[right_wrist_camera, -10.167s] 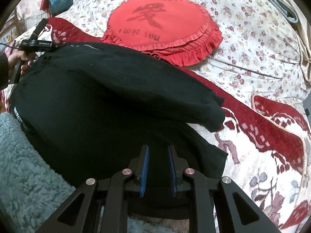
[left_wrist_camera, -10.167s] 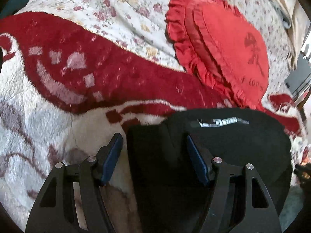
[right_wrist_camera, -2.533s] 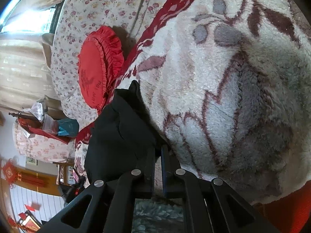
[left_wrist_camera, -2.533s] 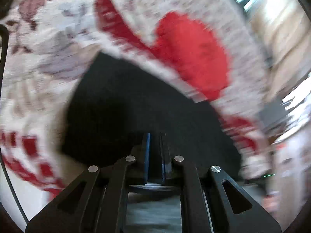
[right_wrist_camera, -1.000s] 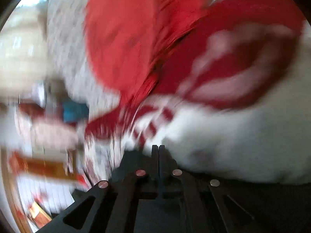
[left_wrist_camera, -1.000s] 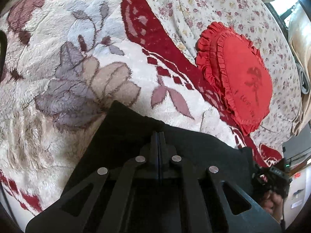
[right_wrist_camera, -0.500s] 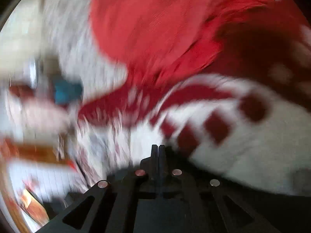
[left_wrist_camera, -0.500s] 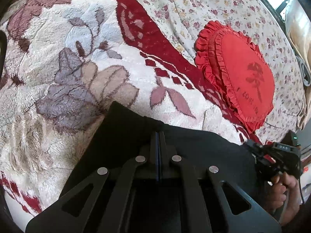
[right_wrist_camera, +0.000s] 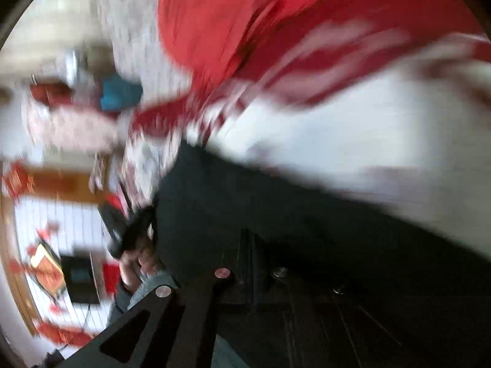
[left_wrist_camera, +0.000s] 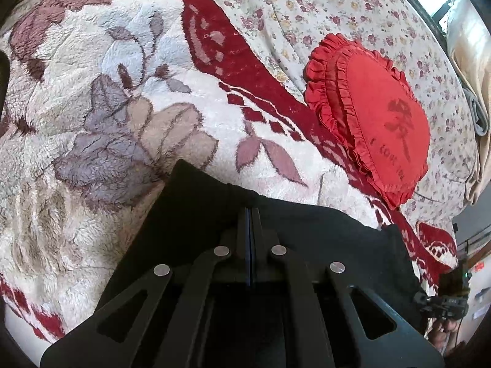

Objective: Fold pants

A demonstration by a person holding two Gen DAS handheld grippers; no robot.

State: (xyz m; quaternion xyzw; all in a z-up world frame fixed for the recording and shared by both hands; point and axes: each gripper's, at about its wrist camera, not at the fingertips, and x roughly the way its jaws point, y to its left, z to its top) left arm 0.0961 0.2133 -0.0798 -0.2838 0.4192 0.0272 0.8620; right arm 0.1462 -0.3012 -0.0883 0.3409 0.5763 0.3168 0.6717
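The black pants (left_wrist_camera: 196,208) lie folded on a fluffy white-and-red floral blanket (left_wrist_camera: 116,98). My left gripper (left_wrist_camera: 250,214) is shut, its jaws pressed together over the pants' upper edge; no fabric shows between them. The right wrist view is blurred by motion. In it the pants (right_wrist_camera: 276,202) fill the lower half. My right gripper (right_wrist_camera: 250,239) has its jaws together over the black cloth; a grip on it cannot be made out. The other gripper and hand (right_wrist_camera: 132,245) show at the pants' left edge. The right gripper also shows in the left wrist view (left_wrist_camera: 445,300), far lower right.
A red heart-shaped ruffled cushion (left_wrist_camera: 383,122) lies on a floral bedsheet (left_wrist_camera: 307,6) beyond the blanket. A beige curtain (left_wrist_camera: 472,61) hangs at the far right. In the right wrist view the room's wall and red decorations (right_wrist_camera: 46,270) show blurred at left.
The left gripper stays shut and almost still over the pants. The right gripper keeps swinging fast, still shut; its view now shows more of the black pants.
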